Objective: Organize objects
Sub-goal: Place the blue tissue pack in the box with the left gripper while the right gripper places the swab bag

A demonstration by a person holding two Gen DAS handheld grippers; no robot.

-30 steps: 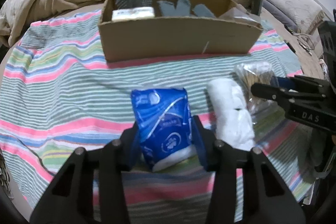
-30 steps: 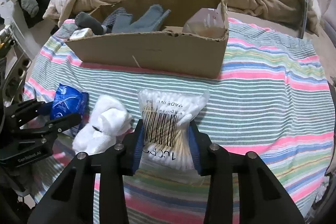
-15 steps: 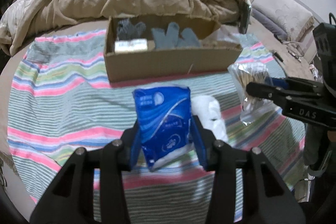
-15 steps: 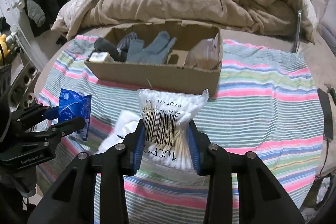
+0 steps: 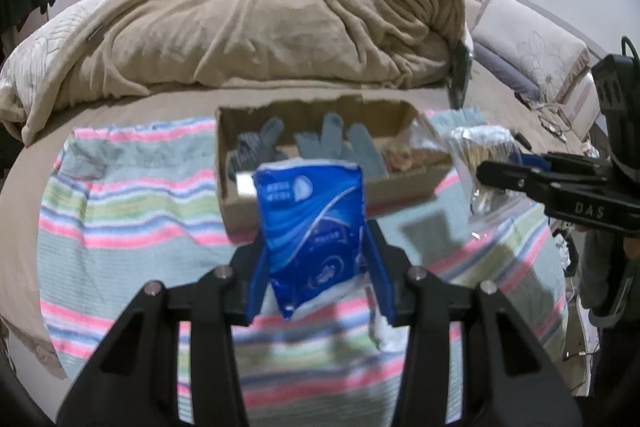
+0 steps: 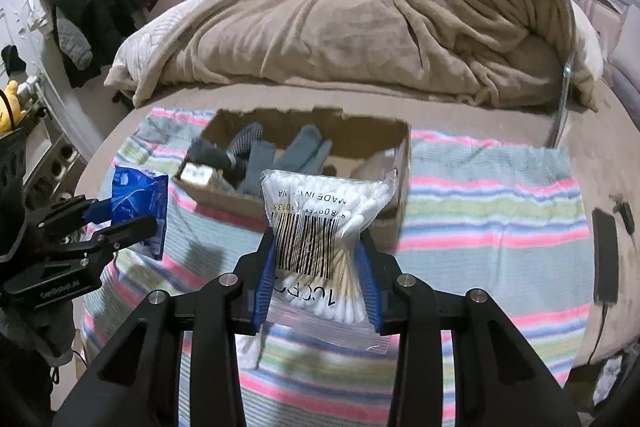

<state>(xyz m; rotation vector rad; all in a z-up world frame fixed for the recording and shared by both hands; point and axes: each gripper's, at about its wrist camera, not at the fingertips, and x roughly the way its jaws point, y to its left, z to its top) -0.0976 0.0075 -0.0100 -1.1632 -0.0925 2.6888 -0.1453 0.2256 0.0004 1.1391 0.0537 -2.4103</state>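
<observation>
Lift, both items: since a second ago each pack has risen off the striped blanket (image 5: 132,211) and the cardboard box (image 6: 320,205) now sits lower and farther ahead of both grippers, which suggests the carry toward it has begun. Left gripper (image 5: 316,259) clamped on the blue tissue pack (image 5: 312,227), held upright between its blue pads, the lower corner hanging just below them; glossy soft wrapper, white swirl print, slightly crumpled. Right gripper (image 6: 318,279) clamped on the bag of cotton swabs (image 6: 324,243), held midway up, barcode facing the camera, loose clear plastic drooping beneath (contents look light and shiftable). Box lies directly ahead of both tools, already holding grey gloves (image 6: 280,155). White cloth bundle (image 5: 384,331) left on the blanket, just below and right of the left gripper, mostly hidden
</observation>
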